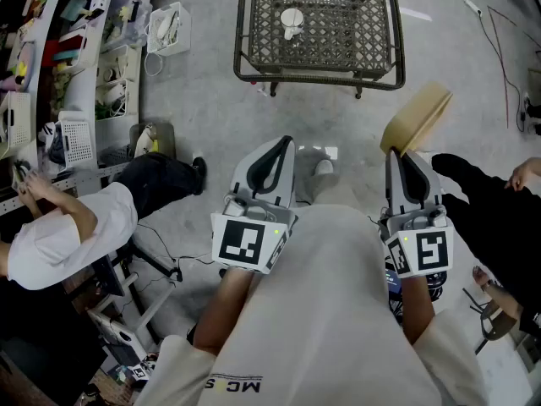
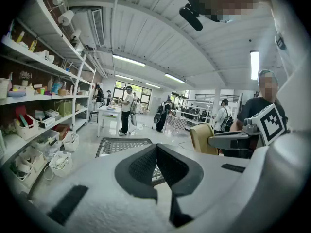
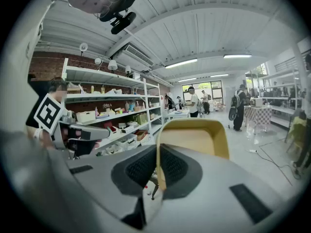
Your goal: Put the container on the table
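Right fingers [image 3: 140, 168] on container [image 3: 194, 137]; mesh table [image 1: 347, 25] ahead

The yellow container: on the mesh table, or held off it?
Held off it: right gripper shut on container rim, mesh table ahead.

White shelves [image 2: 41, 99] line a brick wall [image 3: 48, 67]. Beside the shelves is pale grey floor [image 1: 203, 100], above them an arched white ceiling [image 2: 160, 33] with strip lights [image 2: 129, 60], and beyond them windows [image 3: 201, 87].

Pale short-sleeved T-shirt [image 1: 338, 311]; white left claw [image 1: 284, 145] and right claw [image 1: 396, 154] have black pads [image 1: 275, 161] and square-marker cubes [image 1: 245, 244].
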A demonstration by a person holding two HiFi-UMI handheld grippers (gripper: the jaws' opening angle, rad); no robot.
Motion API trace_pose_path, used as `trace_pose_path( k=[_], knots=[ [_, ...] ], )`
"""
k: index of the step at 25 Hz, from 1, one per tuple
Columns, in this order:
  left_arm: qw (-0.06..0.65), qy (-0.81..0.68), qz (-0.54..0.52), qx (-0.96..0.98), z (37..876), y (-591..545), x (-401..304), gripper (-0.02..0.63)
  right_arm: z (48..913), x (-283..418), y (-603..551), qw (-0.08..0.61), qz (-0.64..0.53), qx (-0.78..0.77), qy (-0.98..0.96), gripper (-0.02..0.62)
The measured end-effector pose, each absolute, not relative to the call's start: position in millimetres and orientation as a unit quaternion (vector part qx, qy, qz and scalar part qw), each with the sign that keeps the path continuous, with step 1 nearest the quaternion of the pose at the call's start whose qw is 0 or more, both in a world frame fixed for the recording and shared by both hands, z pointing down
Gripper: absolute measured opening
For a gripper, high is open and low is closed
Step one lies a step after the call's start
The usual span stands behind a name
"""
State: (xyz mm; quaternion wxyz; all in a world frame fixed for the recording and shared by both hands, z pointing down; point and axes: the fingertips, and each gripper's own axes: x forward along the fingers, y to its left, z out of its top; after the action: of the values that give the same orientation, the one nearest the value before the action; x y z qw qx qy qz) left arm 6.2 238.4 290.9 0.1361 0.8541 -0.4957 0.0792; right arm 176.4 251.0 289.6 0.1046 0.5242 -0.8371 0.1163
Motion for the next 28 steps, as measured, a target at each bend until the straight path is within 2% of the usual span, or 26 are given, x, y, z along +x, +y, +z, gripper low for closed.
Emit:
trace_pose_path(
  k=[12, 28],
  knots=[
    [0.127, -0.476, 0.079, 0.867, 283, 244, 9, 0.023, 289, 161, 262, 0.09, 0.127, 0.518, -0.841, 0.032],
    [0.149, -0.507, 0.091, 0.844, 305, 242, 59, 0.023, 297, 212, 228, 0.068, 0.121, 0.489, -0.861, 0.034]
  ],
)
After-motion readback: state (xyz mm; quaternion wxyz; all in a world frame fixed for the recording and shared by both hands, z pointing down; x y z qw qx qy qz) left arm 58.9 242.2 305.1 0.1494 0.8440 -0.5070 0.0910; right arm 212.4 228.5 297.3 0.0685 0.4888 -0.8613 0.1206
